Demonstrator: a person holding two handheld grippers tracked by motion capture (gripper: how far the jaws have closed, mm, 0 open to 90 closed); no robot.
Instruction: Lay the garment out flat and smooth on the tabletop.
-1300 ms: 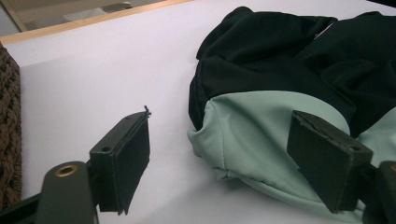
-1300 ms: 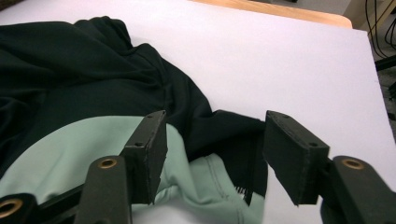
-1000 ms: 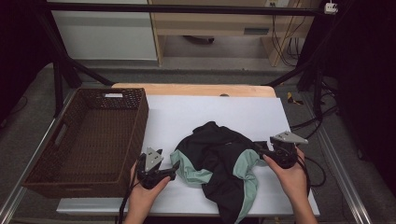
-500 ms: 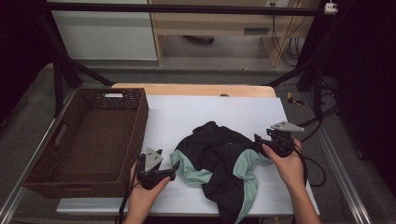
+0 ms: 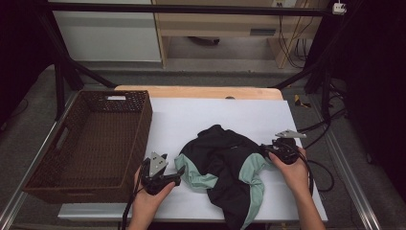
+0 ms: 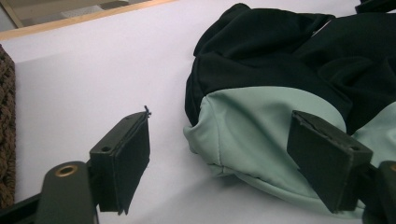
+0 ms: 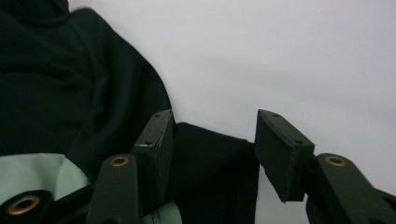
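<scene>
A crumpled black and mint-green garment (image 5: 225, 165) lies on the white table (image 5: 201, 115). My left gripper (image 5: 180, 172) rests at its left edge, open; in the left gripper view (image 6: 219, 126) a mint-green fold (image 6: 252, 126) lies between the wide-set jaws, close to the right one. My right gripper (image 5: 265, 150) sits low at the garment's right edge. Its jaws have just been closing. In the right gripper view (image 7: 215, 128) a black flap (image 7: 210, 154) lies between them, with a small gap still showing at the right pad (image 7: 280, 149).
A dark woven basket (image 5: 143, 117) stands on the left part of the table, its inside bare. Cables (image 5: 325, 124) trail off the table's right side. A wooden strip (image 5: 201, 91) runs along the far edge.
My right gripper has shifted a little toward the far side along the garment's right edge, and its jaws have narrowed around the black flap. The left gripper has kept still.
</scene>
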